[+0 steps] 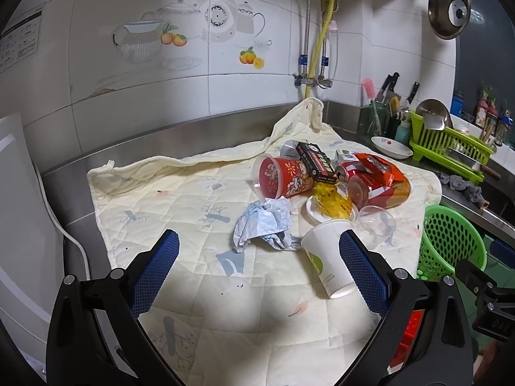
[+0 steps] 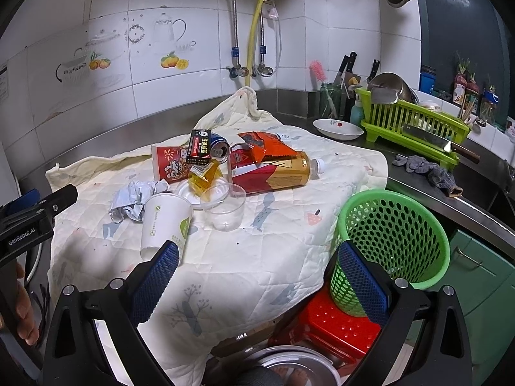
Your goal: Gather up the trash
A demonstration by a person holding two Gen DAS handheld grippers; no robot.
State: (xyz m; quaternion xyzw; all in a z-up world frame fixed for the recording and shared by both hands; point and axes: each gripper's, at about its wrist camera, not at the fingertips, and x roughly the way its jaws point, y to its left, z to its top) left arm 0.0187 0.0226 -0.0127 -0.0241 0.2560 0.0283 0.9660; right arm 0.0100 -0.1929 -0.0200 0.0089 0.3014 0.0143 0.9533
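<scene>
Evidently the opening step: nothing picked up. Left gripper point(image 1: 259, 265) and right gripper point(image 2: 259, 275) both hover with jaws spread, holding nothing. Trash sits heaped on the quilted cloth point(image 1: 180, 199): paper cup point(image 1: 326, 262) on its side nearest, crumpled paper point(image 1: 264, 225), clear plastic cup point(image 2: 225, 207), tea bottle point(image 2: 273, 173). Green mesh basket point(image 2: 394, 241) stands off the counter's edge, on a red stool point(image 2: 325, 325). Next: close on the paper cup, carry it right to the basket.

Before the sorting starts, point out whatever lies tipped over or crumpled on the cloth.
The white paper cup lies on its side, as do the red cup, the drink can and the big bottle. A crumpled wrapper sits beside the paper cup. The clear plastic cup stands upright.
</scene>
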